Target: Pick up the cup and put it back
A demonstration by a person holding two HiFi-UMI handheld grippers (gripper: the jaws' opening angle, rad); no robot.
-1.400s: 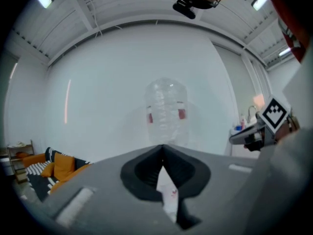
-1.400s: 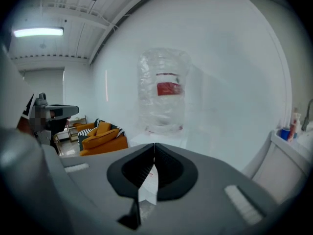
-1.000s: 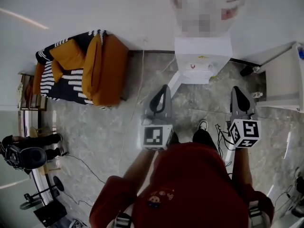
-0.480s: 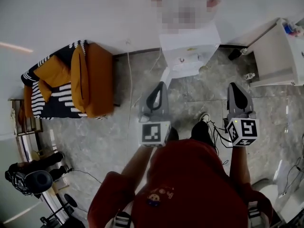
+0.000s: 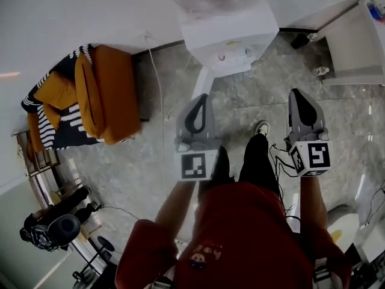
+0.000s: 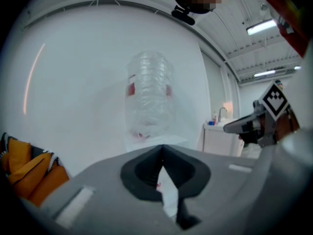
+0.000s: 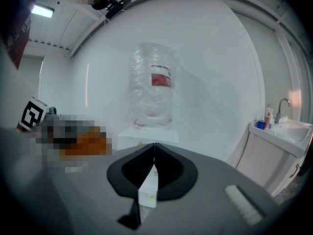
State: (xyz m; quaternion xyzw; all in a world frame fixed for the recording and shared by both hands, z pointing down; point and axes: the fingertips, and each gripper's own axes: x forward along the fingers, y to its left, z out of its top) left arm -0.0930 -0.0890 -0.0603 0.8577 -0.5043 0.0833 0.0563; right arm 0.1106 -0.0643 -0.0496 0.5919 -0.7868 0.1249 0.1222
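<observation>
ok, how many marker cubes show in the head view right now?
2. One marker cube is on the left gripper, left of the person's legs; the other marker cube is on the right gripper, to their right. Neither is hidden.

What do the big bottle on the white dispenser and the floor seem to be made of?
The bottle: probably clear plastic, see-through with ribbed walls. The floor: likely polished stone or stone-look tile, grey and mottled, with thin joint lines.
</observation>
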